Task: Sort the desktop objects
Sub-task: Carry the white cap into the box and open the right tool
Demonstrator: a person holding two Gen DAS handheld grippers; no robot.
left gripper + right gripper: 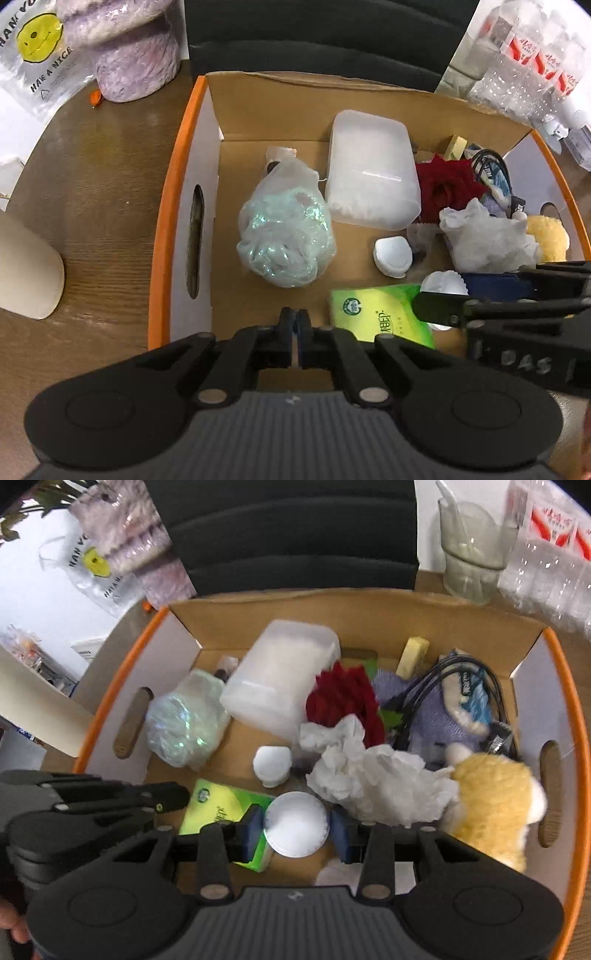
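A: Box (pixel 569 716) on the counter (pixel 92 192) is holding the clutter; where is the white round lid (pixel 296 823) lying?

B: Between the right gripper (pixel 296 832) pads, seemingly clamped; left gripper (pixel 294 326), jaws together, is hovering empty beside the green tissue pack (pixel 380 317)

A smiley-face plastic bag (pixel 35 48) lies at the upper left of the frame beside a fuzzy purple bundle (pixel 136 55). A dark chair back (pixel 288 535) fills the top centre. At the upper right stand a clear measuring jug (pixel 474 550) and packed water bottles (pixel 532 62).

Plush toy (pixel 495 797) blurred, partly hidden
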